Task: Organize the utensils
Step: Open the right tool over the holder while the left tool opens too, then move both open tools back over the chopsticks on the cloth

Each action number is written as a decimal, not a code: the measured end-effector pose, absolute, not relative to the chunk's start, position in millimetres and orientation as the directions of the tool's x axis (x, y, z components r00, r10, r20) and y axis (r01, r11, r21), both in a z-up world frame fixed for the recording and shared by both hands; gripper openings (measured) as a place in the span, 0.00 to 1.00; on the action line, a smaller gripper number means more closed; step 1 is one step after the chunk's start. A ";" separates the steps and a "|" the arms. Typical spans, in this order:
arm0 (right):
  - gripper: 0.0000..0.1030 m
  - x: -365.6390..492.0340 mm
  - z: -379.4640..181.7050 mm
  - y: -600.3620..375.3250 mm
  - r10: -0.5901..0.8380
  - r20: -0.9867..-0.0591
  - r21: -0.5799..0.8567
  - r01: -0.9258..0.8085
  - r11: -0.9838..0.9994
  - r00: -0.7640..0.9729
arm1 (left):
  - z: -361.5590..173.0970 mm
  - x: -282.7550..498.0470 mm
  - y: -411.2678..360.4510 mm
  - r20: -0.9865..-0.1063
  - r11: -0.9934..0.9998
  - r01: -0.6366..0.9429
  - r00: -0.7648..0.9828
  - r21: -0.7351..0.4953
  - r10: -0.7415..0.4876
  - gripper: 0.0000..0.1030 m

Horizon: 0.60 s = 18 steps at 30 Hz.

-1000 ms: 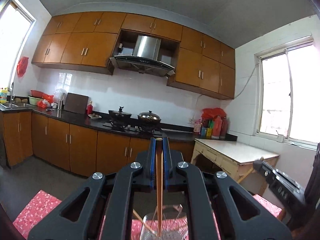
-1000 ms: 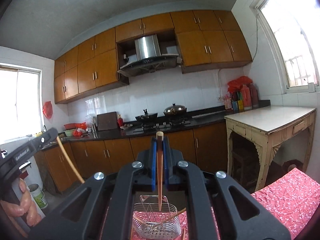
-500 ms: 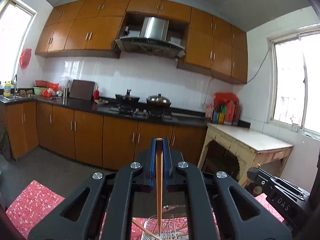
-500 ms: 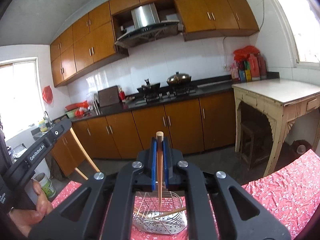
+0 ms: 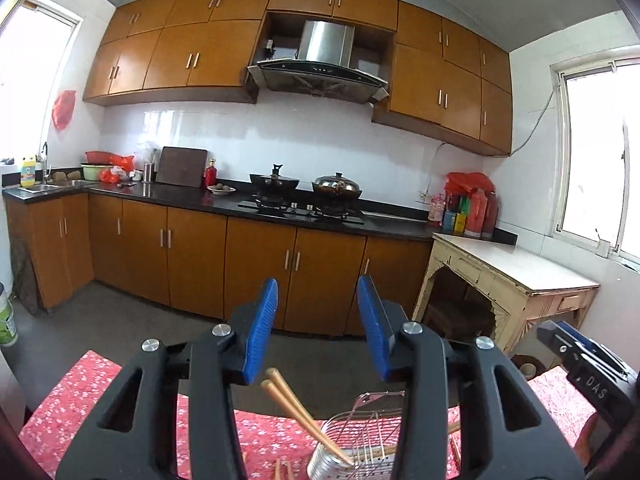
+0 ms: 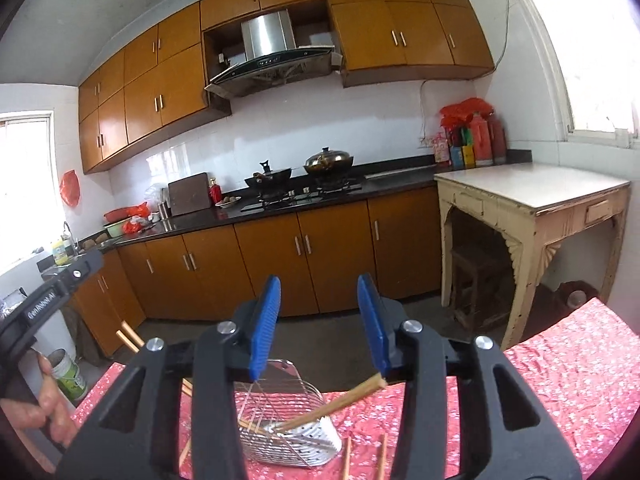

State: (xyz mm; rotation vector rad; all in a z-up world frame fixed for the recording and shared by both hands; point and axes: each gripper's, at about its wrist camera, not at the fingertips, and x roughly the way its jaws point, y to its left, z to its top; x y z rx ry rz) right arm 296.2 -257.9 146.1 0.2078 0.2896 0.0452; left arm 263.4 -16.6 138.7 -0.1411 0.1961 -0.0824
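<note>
Both grippers hang over a counter (image 6: 568, 364) spread with a red flowered cloth (image 5: 80, 404). The left gripper (image 5: 318, 328) has just been opening: its blue fingers (image 5: 262, 330) stand apart with nothing pressed between them. Two wooden chopsticks (image 5: 304, 420) lean below the gap, their lower ends down in the wire utensil basket (image 5: 360, 440), their upper ends free and tilted toward the left finger without touching it, as far as can be seen. The basket sits near the counter's near edge.

The right gripper (image 6: 318, 326) has also just been opening, and its fingers (image 6: 264, 324) are likewise apart. A single chopstick (image 6: 332, 404) lies slanted with its lower end in the same basket (image 6: 288, 432); its upper end comes up close by the base of the right finger, and whether it touches cannot be told. More chopsticks (image 6: 346, 458) lie loose on the cloth beside the basket, toward the near edge.

At the left edge of the right wrist view, a hand (image 6: 36, 408) grips the other tool's handle.
</note>
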 end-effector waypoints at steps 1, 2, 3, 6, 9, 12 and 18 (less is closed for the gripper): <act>0.40 291.7 147.5 -259.0 0.072 -0.278 0.206 -0.013 0.978 0.958 | 139.8 260.4 -14.0 -0.189 0.988 0.065 0.978 -0.142 -0.092 0.41; 0.40 285.0 147.7 -259.5 0.065 -0.279 0.198 -0.009 0.980 0.958 | 140.9 254.6 -10.3 -0.190 0.989 0.060 0.978 -0.138 -0.086 0.41; 0.40 279.1 147.4 -260.1 0.054 -0.282 0.190 0.001 0.982 0.958 | 141.5 247.5 -5.7 -0.193 0.989 0.058 0.978 -0.135 -0.084 0.42; 0.40 260.7 145.0 -263.3 0.040 -0.296 0.172 0.012 0.985 0.954 | 140.1 230.6 6.6 -0.208 0.989 0.052 0.975 -0.137 -0.080 0.43; 0.40 239.4 135.5 -270.1 0.024 -0.322 0.163 0.030 0.986 0.947 | 134.1 216.1 18.8 -0.232 0.990 0.039 0.970 -0.136 -0.070 0.44; 0.40 218.6 117.0 -280.4 0.007 -0.361 0.164 0.056 0.985 0.932 | 117.6 197.3 34.3 -0.271 0.991 0.022 0.961 -0.134 -0.058 0.47; 0.40 186.2 48.1 -298.8 -0.040 -0.485 0.160 0.134 0.978 0.874 | 68.4 162.4 56.7 -0.326 0.996 -0.017 0.945 -0.090 -0.013 0.50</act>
